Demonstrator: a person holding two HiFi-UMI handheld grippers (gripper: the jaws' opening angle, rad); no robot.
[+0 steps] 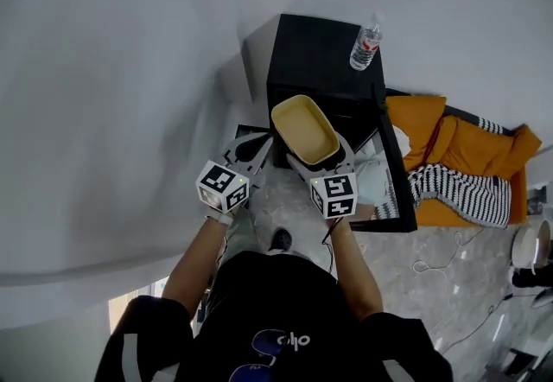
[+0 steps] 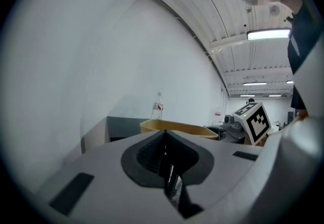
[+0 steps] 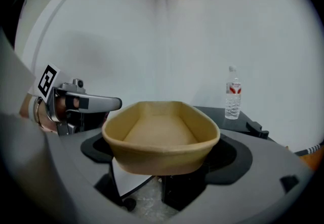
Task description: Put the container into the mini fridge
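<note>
With the right gripper (image 1: 318, 162), clamping the near end of the tan container (image 1: 304, 128) between the jaws, open side up, in the air just in front of the black mini fridge (image 1: 320, 52). With the left gripper (image 1: 253, 149), holding nothing, jaws pressed together, just beside the container's left edge. On the fridge top, upright, a water bottle (image 1: 365, 43); at the fridge's right, the fridge door (image 1: 399, 173) swung open.

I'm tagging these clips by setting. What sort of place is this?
Probably a mock living corner inside a larger hall: a black mini fridge topped by a water bottle against bare white walls, an orange cushion beside it, and strip lights on a high ceiling.
</note>
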